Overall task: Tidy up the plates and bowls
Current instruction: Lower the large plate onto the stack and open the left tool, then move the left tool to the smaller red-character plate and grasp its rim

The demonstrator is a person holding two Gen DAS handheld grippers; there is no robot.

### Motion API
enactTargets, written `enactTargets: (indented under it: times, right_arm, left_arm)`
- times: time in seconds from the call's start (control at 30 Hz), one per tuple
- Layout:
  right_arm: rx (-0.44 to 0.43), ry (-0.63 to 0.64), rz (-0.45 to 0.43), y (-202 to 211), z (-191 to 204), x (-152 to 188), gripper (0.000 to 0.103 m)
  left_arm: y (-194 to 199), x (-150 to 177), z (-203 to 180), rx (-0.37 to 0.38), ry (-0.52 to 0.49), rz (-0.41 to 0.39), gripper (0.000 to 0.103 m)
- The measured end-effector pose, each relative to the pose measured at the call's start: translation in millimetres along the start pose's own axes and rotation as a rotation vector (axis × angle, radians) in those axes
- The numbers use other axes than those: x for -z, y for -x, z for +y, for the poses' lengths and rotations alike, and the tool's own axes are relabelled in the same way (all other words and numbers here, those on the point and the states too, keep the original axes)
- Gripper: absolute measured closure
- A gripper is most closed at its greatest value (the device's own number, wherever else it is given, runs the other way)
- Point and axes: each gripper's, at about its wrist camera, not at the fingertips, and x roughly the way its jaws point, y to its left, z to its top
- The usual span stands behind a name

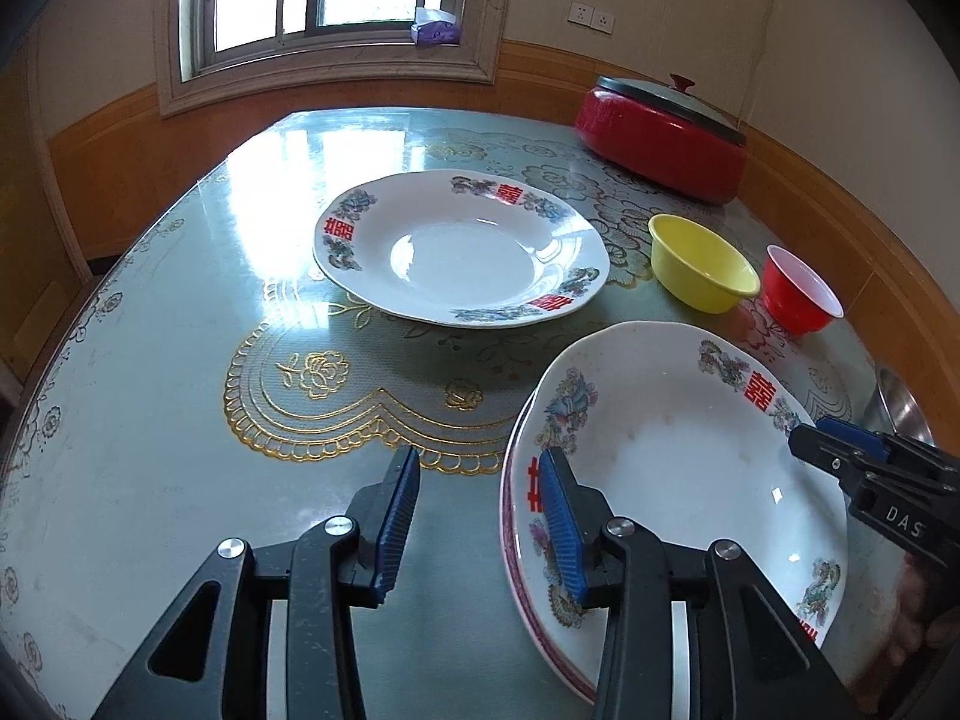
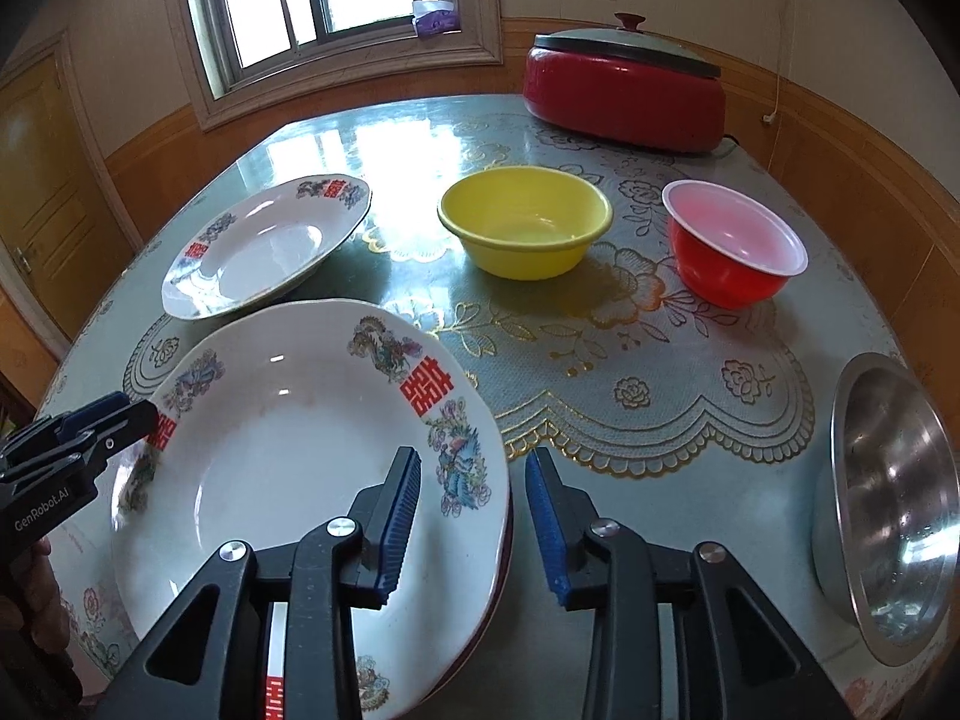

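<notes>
A white flowered plate lies on top of a pink-rimmed plate at the near edge of the table. My left gripper is open and straddles the stack's left rim, one finger over the plate and one outside it, with no pad pressing. My right gripper straddles the right rim the same way, also open. Each gripper shows at the edge of the other's view: the right gripper and the left gripper. A second flowered plate lies alone further back.
A yellow bowl and a red bowl stand behind the stack. A steel bowl sits at the table's right edge. A lidded red pot is at the back right of the glass-topped table.
</notes>
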Motion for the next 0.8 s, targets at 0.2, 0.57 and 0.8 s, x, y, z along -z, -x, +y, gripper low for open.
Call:
enactTargets:
  times: [0.2,0.57,0.8]
  right_arm:
    - [-0.038,0.014,-0.017,2.8,9.9,-10.8,0.062]
    - [-0.215,0.029,-0.003,5.2,36.4,-27.1,0.06]
    - [-0.305,-0.007,0.024,1.7,47.0,-47.2,0.06]
  left_arm:
    - [8.9,-0.1,8.3,-0.029,0.011,-0.015,0.057]
    - [24.6,-1.6,13.4,-0.058,-0.004,-0.055,0.044]
    - [22.5,-3.5,20.0,-0.07,0.0,-0.044,0.042]
